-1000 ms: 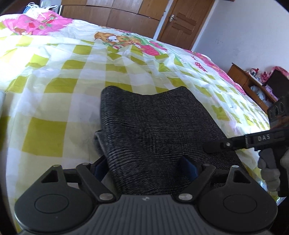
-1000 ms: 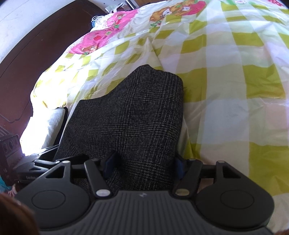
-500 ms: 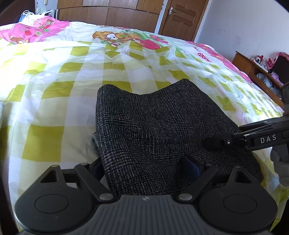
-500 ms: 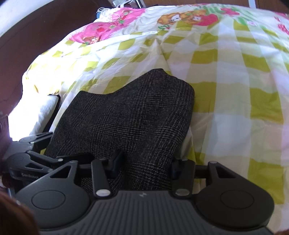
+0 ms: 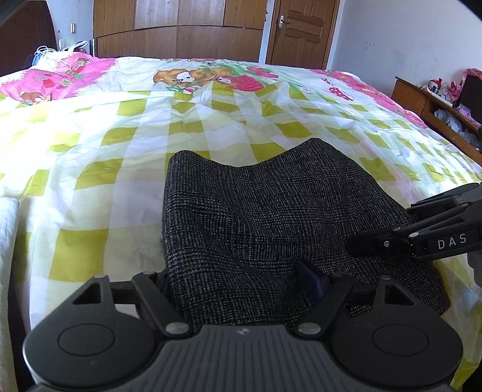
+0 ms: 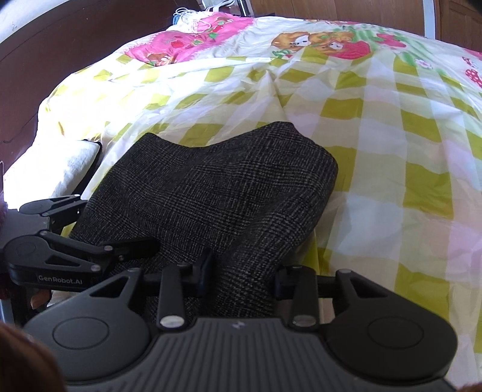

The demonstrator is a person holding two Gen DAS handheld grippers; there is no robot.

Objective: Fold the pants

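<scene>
Your left tool [image 5: 238,280] and right tool [image 6: 241,268] each pinch the near edge of the dark plaid pants [image 5: 271,217], which drape onto the checked bed [image 5: 120,144]. Carry both corners forward level and together — land the edge squarely on the far fold, then release.

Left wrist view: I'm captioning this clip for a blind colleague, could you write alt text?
Dark grey plaid pants lie folded on a yellow-and-white checked bedspread, their near edge between the left gripper fingers. The right gripper reaches in from the right onto the fabric; wooden wardrobe doors stand behind.
</scene>
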